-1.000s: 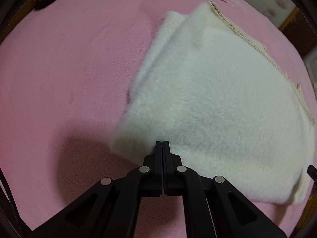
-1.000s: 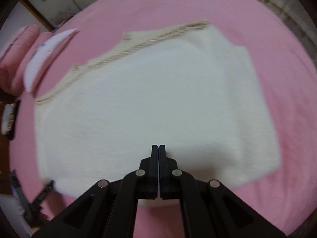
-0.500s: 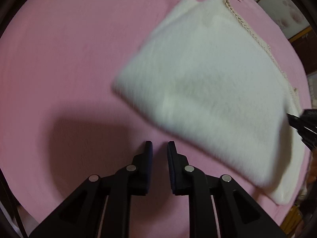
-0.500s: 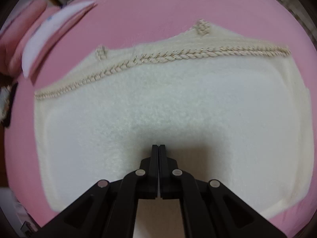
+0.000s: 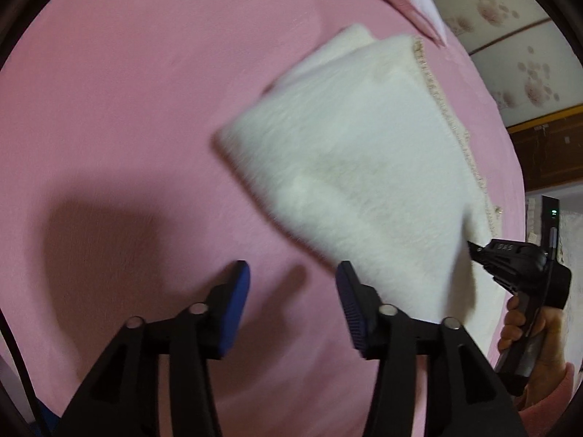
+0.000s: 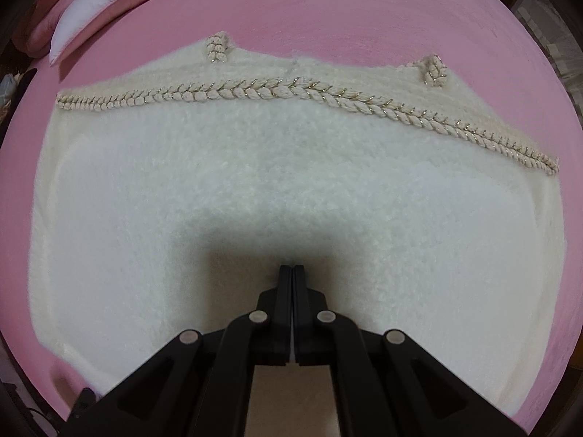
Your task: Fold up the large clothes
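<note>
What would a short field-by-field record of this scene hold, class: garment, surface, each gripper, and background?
garment: white fluffy garment, folded, braided trim along its far edge
surface: pink bedspread
left gripper: open, over bare bedspread, holding nothing
right gripper: shut on the garment's near edge
background: pillow at far left

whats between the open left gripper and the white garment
Only bare pink bedding, seen in the left wrist view: the left gripper sits just short of the white garment, holding nothing.

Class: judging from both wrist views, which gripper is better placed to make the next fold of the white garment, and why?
Probably the right gripper: its fingers are shut at the white garment near edge. The left gripper hangs open over the pink bedding.
</note>
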### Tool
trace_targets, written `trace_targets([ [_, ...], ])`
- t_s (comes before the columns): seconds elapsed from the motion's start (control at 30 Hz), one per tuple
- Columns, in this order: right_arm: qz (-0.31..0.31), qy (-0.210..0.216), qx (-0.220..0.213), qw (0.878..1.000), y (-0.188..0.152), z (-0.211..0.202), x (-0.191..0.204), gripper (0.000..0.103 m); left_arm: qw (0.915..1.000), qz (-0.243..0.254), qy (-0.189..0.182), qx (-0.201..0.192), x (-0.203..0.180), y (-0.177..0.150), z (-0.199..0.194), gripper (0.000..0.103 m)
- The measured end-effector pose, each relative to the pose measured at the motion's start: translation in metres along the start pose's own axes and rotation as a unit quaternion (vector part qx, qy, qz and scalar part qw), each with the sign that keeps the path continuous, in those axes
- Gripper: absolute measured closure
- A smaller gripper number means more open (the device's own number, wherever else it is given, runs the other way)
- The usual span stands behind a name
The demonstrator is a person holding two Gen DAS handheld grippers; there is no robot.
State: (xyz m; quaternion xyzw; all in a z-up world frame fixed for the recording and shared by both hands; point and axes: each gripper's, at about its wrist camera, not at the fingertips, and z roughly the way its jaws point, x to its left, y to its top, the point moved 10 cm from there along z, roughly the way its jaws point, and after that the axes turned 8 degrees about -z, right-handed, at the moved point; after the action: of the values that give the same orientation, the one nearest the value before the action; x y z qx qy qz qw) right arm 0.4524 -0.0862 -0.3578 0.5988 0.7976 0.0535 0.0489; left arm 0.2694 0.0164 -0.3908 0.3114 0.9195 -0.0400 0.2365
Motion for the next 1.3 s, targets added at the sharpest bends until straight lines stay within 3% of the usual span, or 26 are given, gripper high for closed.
trace_targets([
  [0.07,-0.004,-0.004,-0.001,1.000,0.000,0.001,0.002,0.103,1.0000,0.004,0.000,-0.005,-0.012,0.010,0.006,0.037],
  [0.23,-0.013,-0.013,0.000,1.000,0.002,0.003,0.006,0.103,0.9994,-0.010,-0.021,-0.025,-0.025,0.038,0.017,0.036],
  [0.43,-0.012,-0.016,0.000,1.000,-0.001,0.005,0.007,0.103,0.9952,-0.072,-0.056,-0.036,-0.027,0.058,0.041,0.035],
  [0.57,-0.021,-0.018,0.001,1.000,0.000,0.008,0.010,0.103,0.9932,-0.083,-0.070,-0.041,-0.035,0.070,0.059,0.024],
  [0.7,-0.013,-0.017,-0.002,1.000,0.003,0.008,0.010,0.103,0.9941,-0.088,-0.052,-0.036,-0.043,0.081,0.068,0.022],
  [0.83,-0.007,-0.028,-0.008,1.000,0.000,0.004,0.012,0.103,0.9957,-0.076,-0.030,-0.045,-0.054,0.087,0.064,0.043],
  [0.87,0.001,-0.030,-0.015,0.999,-0.003,0.001,0.013,0.103,0.9956,-0.075,-0.029,-0.048,-0.053,0.087,0.060,0.053],
  [0.9,0.014,-0.032,-0.027,0.999,-0.005,-0.003,0.012,0.103,0.9957,-0.073,-0.032,-0.048,-0.050,0.086,0.055,0.062],
  [1.0,0.051,-0.060,-0.064,0.995,-0.017,-0.022,0.013,0.103,0.9956,-0.065,-0.059,-0.033,-0.048,0.087,0.043,0.074],
  [1.07,0.064,-0.070,-0.083,0.992,-0.025,-0.038,0.020,0.103,0.9950,-0.061,-0.078,-0.010,-0.044,0.087,0.040,0.074],
  [1.17,0.083,-0.015,-0.103,0.991,-0.032,-0.052,0.038,0.103,0.9922,-0.056,-0.104,0.040,-0.039,0.088,0.047,0.072],
  [1.3,0.113,0.016,-0.057,0.992,-0.039,-0.033,0.035,0.103,0.9838,-0.054,-0.137,0.102,-0.036,0.091,0.055,0.068],
])
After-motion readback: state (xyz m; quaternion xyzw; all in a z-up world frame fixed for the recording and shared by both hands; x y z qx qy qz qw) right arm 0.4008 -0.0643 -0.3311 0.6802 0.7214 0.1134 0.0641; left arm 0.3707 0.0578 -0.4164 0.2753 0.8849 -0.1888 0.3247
